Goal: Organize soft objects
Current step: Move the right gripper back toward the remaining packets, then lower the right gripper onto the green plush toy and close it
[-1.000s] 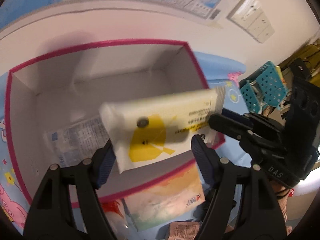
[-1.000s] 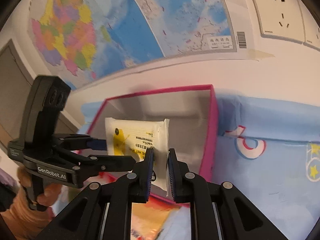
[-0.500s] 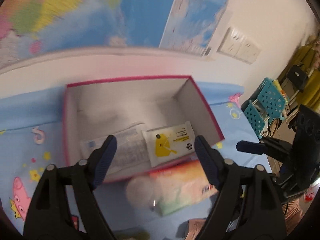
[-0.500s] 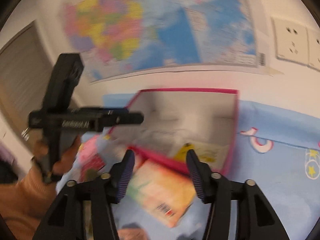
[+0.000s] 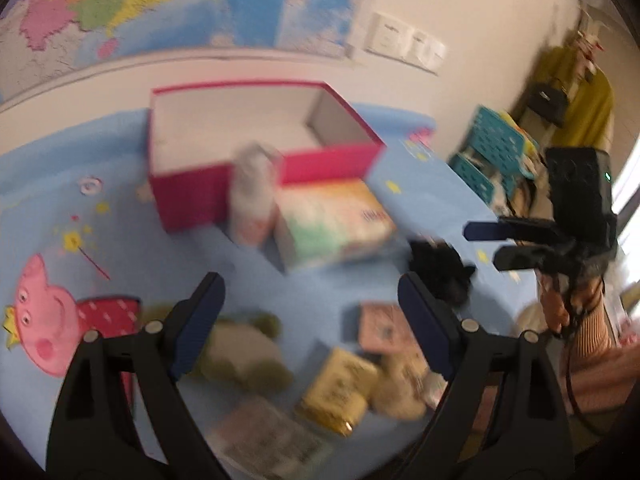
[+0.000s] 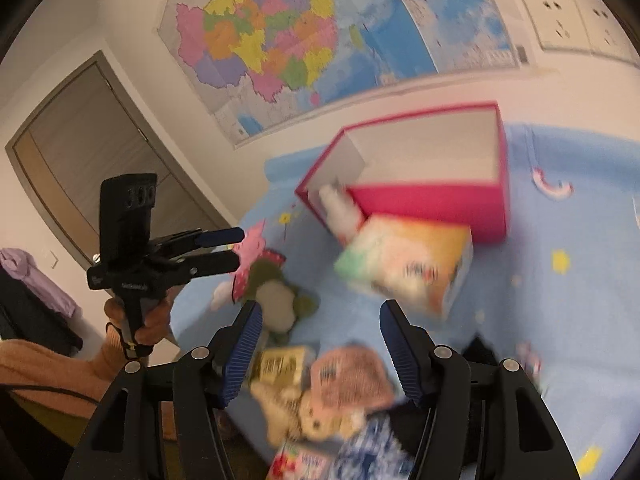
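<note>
The pink box [image 5: 328,162] [image 6: 432,200] stands at the back of the blue mat, and its contents are hidden. In front of it lie a colourful tissue pack [image 5: 332,224] [image 6: 404,264] and a white bottle [image 5: 252,200]. Nearer me are a green plush [image 5: 240,352] [image 6: 280,296], a yellow packet [image 5: 340,392], a pink packet [image 6: 348,376], a beige plush [image 6: 304,416] and a black soft thing [image 5: 440,272]. My left gripper [image 5: 312,320] [image 6: 239,248] is open and empty above the pile. My right gripper [image 6: 322,344] [image 5: 482,246] is opening, with nothing between its fingers.
A Peppa Pig print [image 5: 40,320] marks the mat's left side. Teal baskets [image 5: 496,148] stand beyond the mat's right edge. Maps and sockets [image 6: 560,20] cover the wall behind the box. A grey door [image 6: 80,160] is at far left.
The yellow-and-white pack left both grippers and dropped into the pink box. Both grippers opened and pulled back from the box, so the pile of soft things came into view.
</note>
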`<state>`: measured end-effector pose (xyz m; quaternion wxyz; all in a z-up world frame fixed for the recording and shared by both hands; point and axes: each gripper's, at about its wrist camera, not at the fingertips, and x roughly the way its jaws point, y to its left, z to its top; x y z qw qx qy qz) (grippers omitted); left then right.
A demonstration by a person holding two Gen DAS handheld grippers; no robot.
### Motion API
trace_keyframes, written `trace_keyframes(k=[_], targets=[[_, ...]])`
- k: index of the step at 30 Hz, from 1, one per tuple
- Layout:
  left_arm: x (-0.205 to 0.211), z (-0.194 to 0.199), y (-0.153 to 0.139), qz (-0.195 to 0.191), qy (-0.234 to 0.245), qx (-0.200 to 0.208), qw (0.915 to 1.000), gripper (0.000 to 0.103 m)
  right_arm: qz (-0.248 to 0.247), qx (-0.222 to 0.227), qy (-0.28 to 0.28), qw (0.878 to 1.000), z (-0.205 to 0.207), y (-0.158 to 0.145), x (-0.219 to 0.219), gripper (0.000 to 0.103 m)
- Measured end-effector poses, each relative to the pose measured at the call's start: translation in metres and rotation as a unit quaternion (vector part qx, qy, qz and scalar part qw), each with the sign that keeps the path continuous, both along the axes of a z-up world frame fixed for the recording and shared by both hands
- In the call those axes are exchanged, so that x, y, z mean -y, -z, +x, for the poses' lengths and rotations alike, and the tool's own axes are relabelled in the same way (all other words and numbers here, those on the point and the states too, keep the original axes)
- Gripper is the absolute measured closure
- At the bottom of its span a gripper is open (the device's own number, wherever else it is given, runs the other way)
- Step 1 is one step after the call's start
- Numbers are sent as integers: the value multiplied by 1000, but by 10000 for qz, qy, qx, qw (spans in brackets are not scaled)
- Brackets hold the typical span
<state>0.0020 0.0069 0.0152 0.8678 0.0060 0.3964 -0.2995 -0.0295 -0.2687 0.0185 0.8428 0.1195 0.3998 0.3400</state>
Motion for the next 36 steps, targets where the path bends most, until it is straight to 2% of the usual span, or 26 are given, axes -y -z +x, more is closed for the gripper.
trace_keyframes(k=[7,10,15,21,25,28,34,36], targets=[[22,-51,19,141,563,41,9983,14,107,-338,70,9993,-45,26,6,40],[26,-64,31,191,610,-50,9979,14,175,-470,66,9987,-54,36,3,40],[10,-71,41,258,280,-104,9992,14,343,-448,-134,9983,-52,40,-16,40],[-41,-49,33,248,-623,79,9977,14,255,-367,-505,9977,-22,39,-65,40],[-70,-20,40,396,-1102,1,9931,14,-15,-394,-827,9958,-2,40,-110,40],[-84,-1,45,406,-1278,-108,9909,14,-395,-408,-1005,9933,8,44,-144,40],[-94,24,48,277,-1270,-161,9914,14,-1140,-608,-1004,9865,28,68,-191,40],[-95,29,49,242,-1266,-200,9915,14,-1488,-495,-870,9838,31,75,-200,40]])
